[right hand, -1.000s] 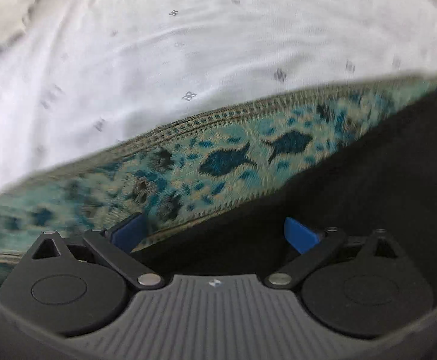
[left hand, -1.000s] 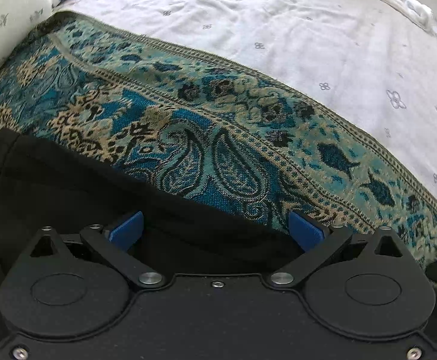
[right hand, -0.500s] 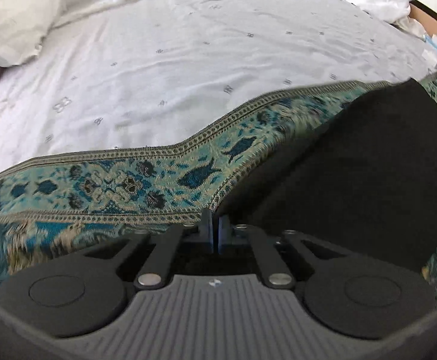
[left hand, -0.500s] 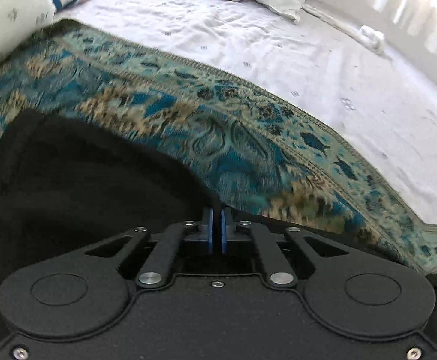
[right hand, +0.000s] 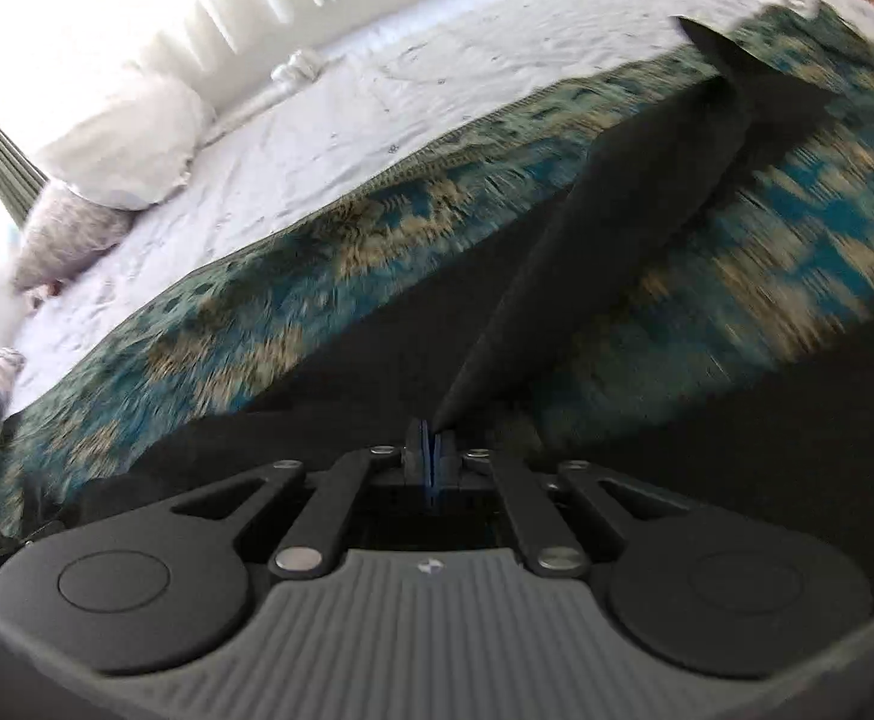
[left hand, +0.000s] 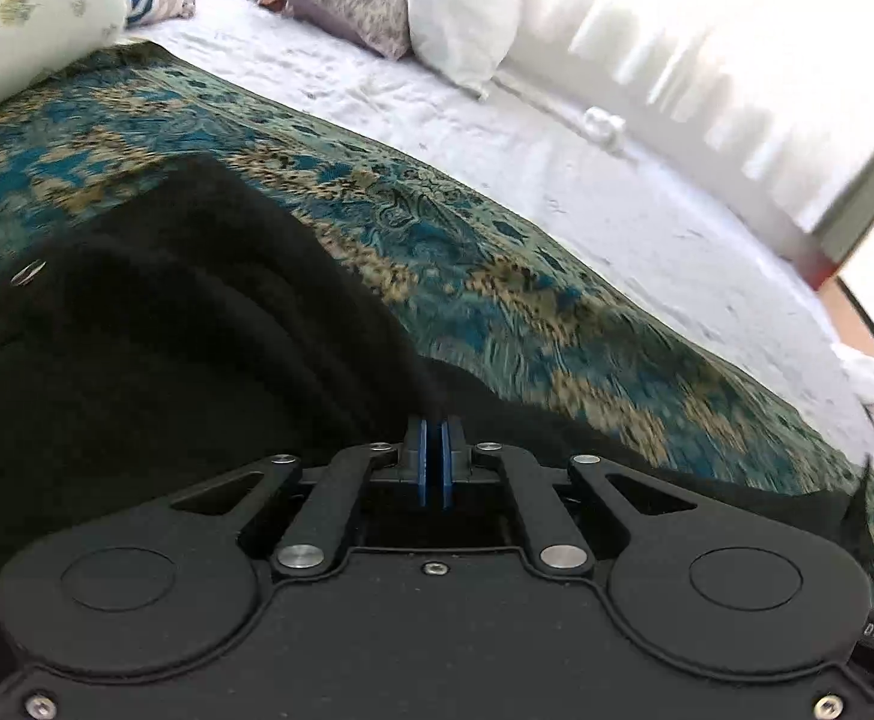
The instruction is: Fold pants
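Lifting the pants for a fold
I had both the left gripper (left hand: 435, 462) and right gripper (right hand: 432, 450) clamped on the black pants (left hand: 167, 324) above the blanket (left hand: 527, 282); next I needed to carry them across evenly.

both grippers, left (left hand: 435, 420) and right (right hand: 431, 423), fingers pinched together.

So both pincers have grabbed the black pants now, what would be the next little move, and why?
Probably carry the pinched edge forward over the rest of the garment and lay it down. Both the left gripper and the right gripper are shut on the black pants, and the cloth rises in a taut ridge above the patterned blanket, so the fold seems begun but not laid.
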